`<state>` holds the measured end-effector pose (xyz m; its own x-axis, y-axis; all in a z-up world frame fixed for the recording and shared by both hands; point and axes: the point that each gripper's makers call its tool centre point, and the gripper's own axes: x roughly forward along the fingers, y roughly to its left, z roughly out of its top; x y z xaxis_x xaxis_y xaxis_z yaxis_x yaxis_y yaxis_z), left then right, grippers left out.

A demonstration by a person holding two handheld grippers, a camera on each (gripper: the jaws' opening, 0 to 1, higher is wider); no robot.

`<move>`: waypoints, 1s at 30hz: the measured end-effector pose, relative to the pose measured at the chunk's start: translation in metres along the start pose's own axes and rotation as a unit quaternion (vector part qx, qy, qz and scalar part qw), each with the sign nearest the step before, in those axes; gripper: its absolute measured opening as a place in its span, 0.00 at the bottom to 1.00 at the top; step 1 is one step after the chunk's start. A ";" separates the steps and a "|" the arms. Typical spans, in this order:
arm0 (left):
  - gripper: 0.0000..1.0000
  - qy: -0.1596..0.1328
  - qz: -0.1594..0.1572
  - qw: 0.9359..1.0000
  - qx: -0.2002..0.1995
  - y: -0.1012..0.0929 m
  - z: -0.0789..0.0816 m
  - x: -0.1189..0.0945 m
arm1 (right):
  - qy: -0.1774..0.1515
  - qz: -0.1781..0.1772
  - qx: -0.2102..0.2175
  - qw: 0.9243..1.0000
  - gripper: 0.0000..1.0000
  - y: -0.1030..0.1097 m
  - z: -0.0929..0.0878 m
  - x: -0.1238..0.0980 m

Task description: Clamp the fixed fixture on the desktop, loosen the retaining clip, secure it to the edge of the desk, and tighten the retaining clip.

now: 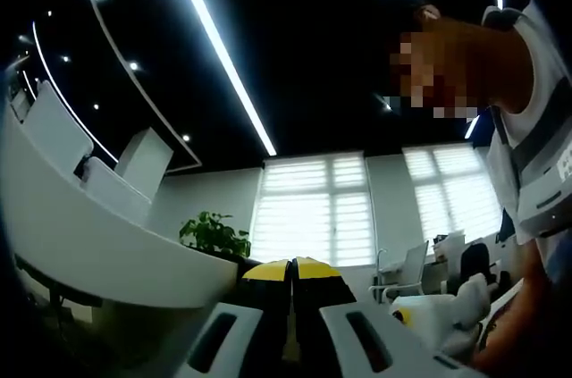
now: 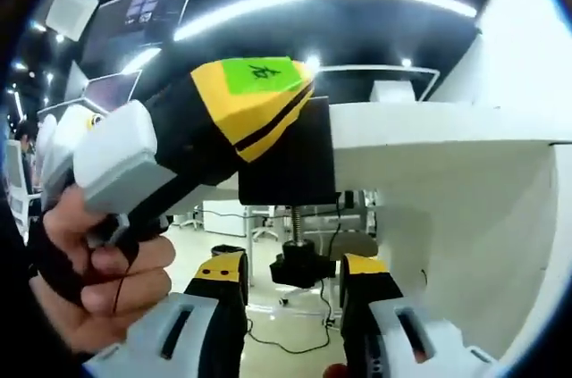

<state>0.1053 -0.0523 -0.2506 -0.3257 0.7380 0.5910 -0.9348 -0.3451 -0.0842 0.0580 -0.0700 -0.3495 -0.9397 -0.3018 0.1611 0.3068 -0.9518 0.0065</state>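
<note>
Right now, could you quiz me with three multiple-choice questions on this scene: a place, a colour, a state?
1. Where is the black knob? A on the floor; B under the black clamp; C on top of the desk.
2. The sticker on the left gripper is: A green; B red; C blue.
3. The right gripper is: A shut; B open; C folded.

B, it hangs on a screw below the clamp. A, a green patch on the yellow tip. B, its tips stand apart, either side of the knob.
</note>
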 end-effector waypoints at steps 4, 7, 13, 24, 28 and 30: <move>0.02 -0.001 0.000 1.000 0.000 0.000 0.000 0.000 | 0.002 -0.004 -0.006 1.000 0.31 -0.002 -0.001 0.000; 0.02 -0.001 -0.001 1.000 -0.001 0.000 0.000 0.000 | 0.002 -0.003 -0.007 1.000 0.27 -0.011 0.000 -0.005; 0.02 -0.004 -0.001 1.000 -0.003 0.001 0.001 0.001 | -0.012 0.046 0.000 0.999 0.26 -0.003 0.002 -0.006; 0.02 -0.006 -0.001 1.000 -0.007 0.001 0.001 0.001 | -0.002 0.228 -0.011 0.974 0.26 0.003 -0.004 0.004; 0.02 -0.006 0.001 1.000 -0.005 0.001 0.000 0.000 | -0.006 0.267 0.022 0.963 0.26 0.004 -0.004 0.004; 0.02 -0.006 0.001 1.000 -0.005 0.001 0.000 0.000 | -0.004 0.267 0.028 0.963 0.26 0.004 -0.005 0.006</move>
<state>0.1047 -0.0525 -0.2503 -0.3265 0.7302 0.6002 -0.9353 -0.3413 -0.0936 0.0524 -0.0755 -0.3536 -0.6442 -0.7471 0.1638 0.7541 -0.6562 -0.0270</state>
